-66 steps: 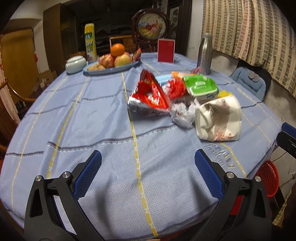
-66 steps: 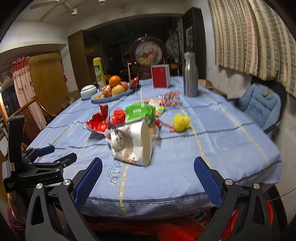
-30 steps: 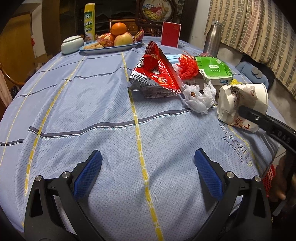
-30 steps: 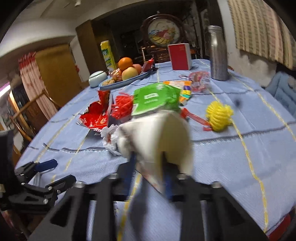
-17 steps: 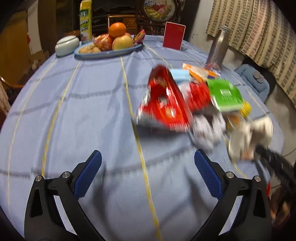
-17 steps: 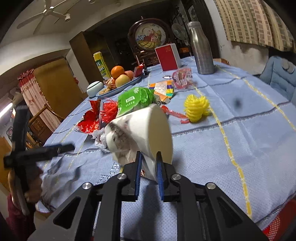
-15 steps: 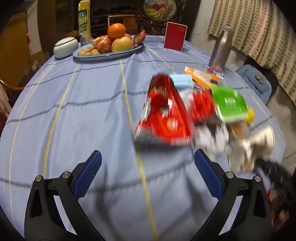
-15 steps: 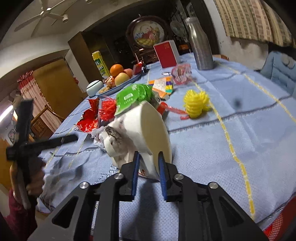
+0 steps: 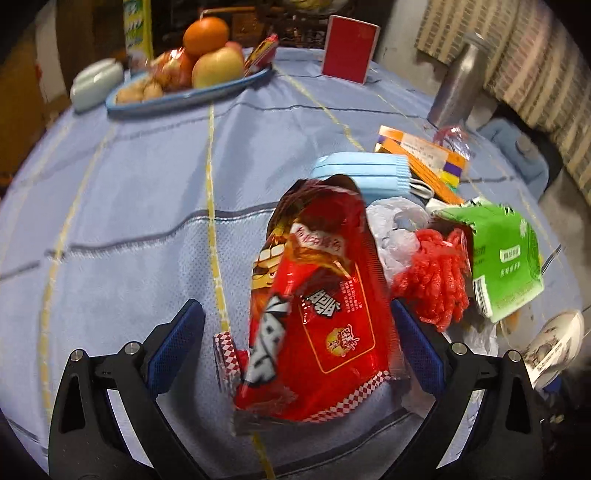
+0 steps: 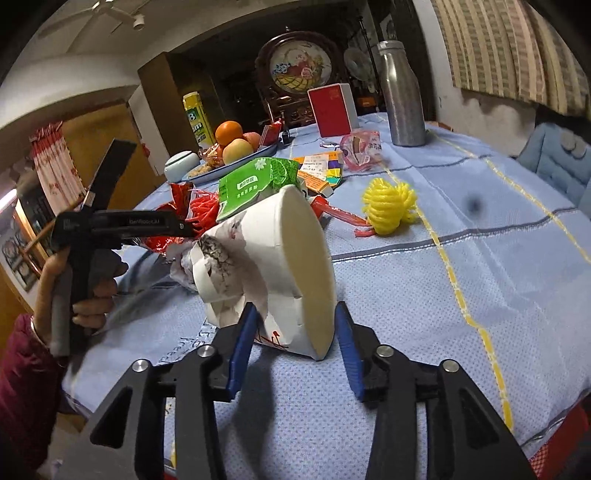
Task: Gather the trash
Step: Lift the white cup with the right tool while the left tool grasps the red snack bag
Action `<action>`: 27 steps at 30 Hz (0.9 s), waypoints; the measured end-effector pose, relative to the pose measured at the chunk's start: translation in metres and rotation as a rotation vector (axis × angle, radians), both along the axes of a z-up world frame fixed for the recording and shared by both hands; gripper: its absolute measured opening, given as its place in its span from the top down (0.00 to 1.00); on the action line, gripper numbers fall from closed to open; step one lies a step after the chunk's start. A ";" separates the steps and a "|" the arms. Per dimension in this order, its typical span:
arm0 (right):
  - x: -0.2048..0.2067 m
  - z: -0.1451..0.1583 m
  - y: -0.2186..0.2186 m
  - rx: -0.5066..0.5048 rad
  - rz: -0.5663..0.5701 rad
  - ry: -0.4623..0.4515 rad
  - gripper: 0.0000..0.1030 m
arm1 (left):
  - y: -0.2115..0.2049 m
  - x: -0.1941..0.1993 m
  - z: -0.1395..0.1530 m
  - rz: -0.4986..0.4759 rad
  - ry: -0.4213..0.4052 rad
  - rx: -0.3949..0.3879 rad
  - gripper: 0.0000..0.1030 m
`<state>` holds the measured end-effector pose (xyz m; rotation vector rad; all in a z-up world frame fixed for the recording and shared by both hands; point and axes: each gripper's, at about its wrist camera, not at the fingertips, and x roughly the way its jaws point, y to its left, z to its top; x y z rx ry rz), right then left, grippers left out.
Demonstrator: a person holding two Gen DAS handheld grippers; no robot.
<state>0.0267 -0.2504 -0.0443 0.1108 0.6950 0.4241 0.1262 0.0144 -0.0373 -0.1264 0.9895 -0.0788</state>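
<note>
1. The left gripper (image 9: 295, 347) has slid across the table (image 9: 110, 206) to the red bag (image 9: 317, 325), which now lies between its wide-open jaws.
2. The right gripper (image 10: 293, 343) has just been opening; the paper cup (image 10: 266, 269) on its side sits between its pads.
3. Green pack (image 10: 255, 184) and yellow net (image 10: 388, 206) lie behind.

Home dining rm: clothed table (image 10: 480, 280), fruit plate (image 9: 192, 94), ceiling fan (image 10: 110, 11).
</note>
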 end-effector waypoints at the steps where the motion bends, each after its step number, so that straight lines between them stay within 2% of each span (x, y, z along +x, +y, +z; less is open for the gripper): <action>1: 0.000 0.000 0.000 -0.003 0.000 -0.005 0.56 | 0.000 -0.001 0.000 0.002 -0.006 0.000 0.06; 5: -0.002 0.000 -0.005 0.025 0.009 -0.011 0.58 | -0.005 -0.004 0.002 0.011 -0.021 0.039 0.06; 6: -0.002 0.000 -0.007 0.037 0.016 -0.009 0.68 | -0.004 -0.008 0.007 0.019 -0.051 0.046 0.10; 8: -0.005 0.001 -0.011 0.086 0.042 -0.007 0.78 | -0.002 -0.014 0.016 0.026 -0.106 0.049 0.20; 9: -0.006 0.002 -0.011 0.087 0.041 -0.015 0.80 | 0.000 -0.017 0.022 0.025 -0.137 0.033 0.24; 13: -0.016 0.014 -0.011 0.071 0.044 -0.074 0.86 | 0.008 -0.023 0.029 0.010 -0.162 -0.068 0.41; 16: -0.023 0.025 -0.014 0.081 0.045 -0.106 0.90 | 0.012 -0.027 0.031 -0.002 -0.165 -0.133 0.46; 20: -0.025 0.028 -0.016 0.078 0.041 -0.106 0.93 | 0.009 -0.030 0.030 -0.031 -0.148 -0.166 0.45; 21: -0.023 0.026 -0.017 0.080 0.039 -0.095 0.92 | 0.005 -0.028 0.028 -0.030 -0.137 -0.154 0.42; 24: -0.019 0.021 -0.018 0.094 0.042 -0.058 0.90 | -0.001 -0.025 0.023 -0.030 -0.115 -0.101 0.23; 27: -0.018 0.018 -0.019 0.114 0.051 -0.042 0.89 | -0.006 -0.018 0.012 -0.019 -0.070 -0.035 0.22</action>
